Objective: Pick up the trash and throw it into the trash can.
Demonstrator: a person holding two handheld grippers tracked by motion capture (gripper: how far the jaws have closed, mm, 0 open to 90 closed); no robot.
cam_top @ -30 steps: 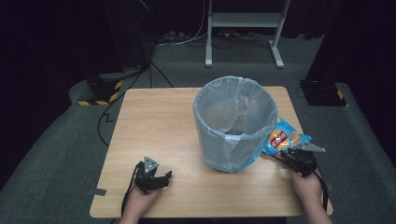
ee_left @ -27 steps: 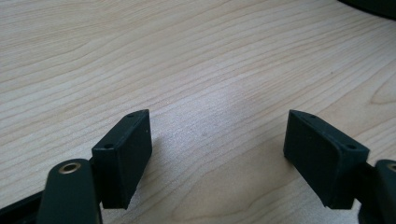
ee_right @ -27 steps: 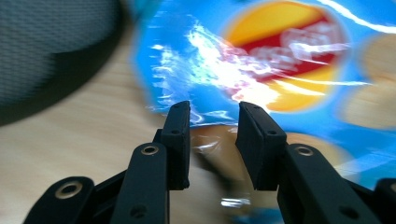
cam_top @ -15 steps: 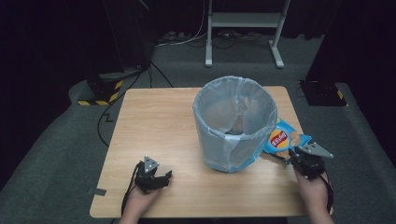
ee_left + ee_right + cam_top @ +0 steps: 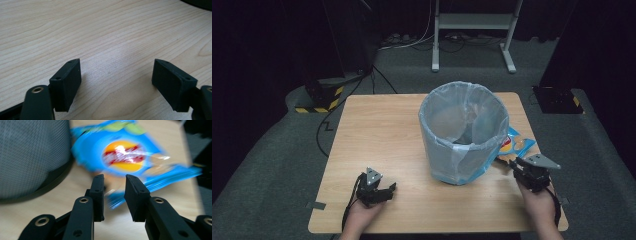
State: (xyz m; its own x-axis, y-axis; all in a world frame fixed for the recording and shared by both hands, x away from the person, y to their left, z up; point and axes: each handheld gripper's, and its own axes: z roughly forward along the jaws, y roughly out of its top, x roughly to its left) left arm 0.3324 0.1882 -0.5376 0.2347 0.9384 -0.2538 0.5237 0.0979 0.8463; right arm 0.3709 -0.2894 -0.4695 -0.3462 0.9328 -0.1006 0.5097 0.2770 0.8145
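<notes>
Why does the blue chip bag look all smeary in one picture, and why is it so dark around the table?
In the right gripper view the chip bag is smeared and soft, while the black jaws in front stay sharp; that looks like motion blur. In the left gripper view the table grain is crisp, with soft shadows under the jaws. In the high view light falls on the table and bin; the room behind is nearly black.

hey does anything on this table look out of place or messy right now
One thing: a blue chip bag lies flat on the table at the far right, partly tucked behind the lined bin rather than inside it. The right hand-held gripper points at its near corner, jaws slightly apart. Nothing looks spilled or damaged.
</notes>
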